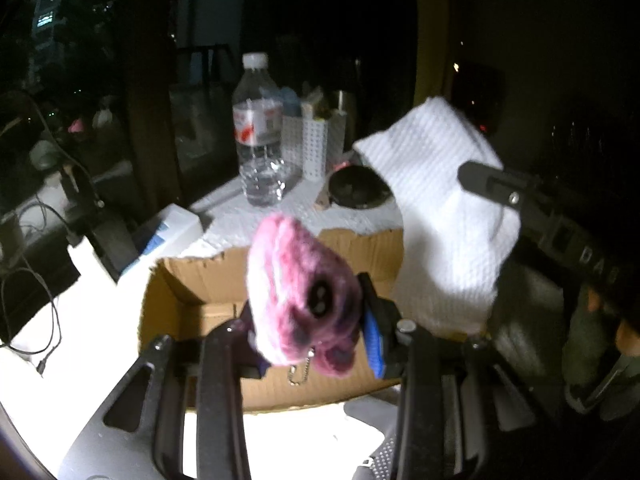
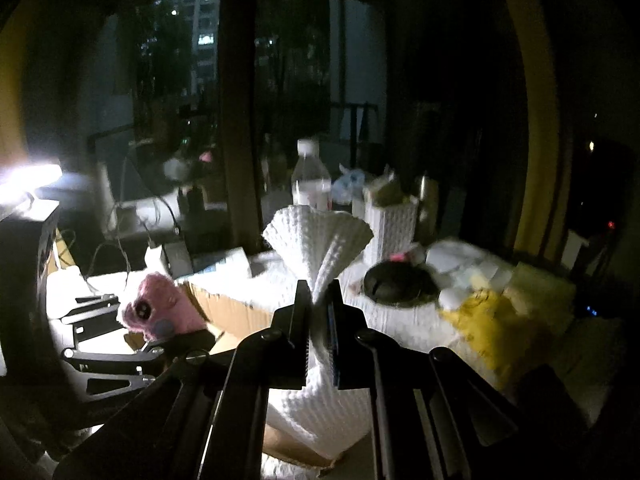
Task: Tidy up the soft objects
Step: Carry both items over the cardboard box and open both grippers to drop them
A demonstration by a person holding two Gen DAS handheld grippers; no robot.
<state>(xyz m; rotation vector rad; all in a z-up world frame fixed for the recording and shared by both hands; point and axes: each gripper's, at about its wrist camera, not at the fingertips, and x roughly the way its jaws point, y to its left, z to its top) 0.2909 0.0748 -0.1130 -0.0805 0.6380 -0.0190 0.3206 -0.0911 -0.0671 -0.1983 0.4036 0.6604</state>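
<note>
My left gripper [image 1: 308,320] is shut on a pink plush toy [image 1: 296,288] with a dark eye and a small ball chain, held over the open cardboard box [image 1: 192,280]. The same toy [image 2: 156,312] shows at the left of the right wrist view, above the box's edge [image 2: 236,312]. My right gripper [image 2: 318,312] is shut on a white waffle-weave cloth [image 2: 320,240], which fans out above the jaws and hangs below them. That cloth [image 1: 440,200] hangs at the right of the box in the left wrist view, pinched by the right gripper's fingers [image 1: 492,180].
A water bottle [image 1: 258,132], a white perforated holder [image 1: 316,140] and a dark round dish [image 1: 356,190] stand behind the box on a white cloth-covered table [image 1: 280,212]. A yellow soft item [image 2: 488,316] lies to the right. Cables [image 1: 36,288] trail at the left.
</note>
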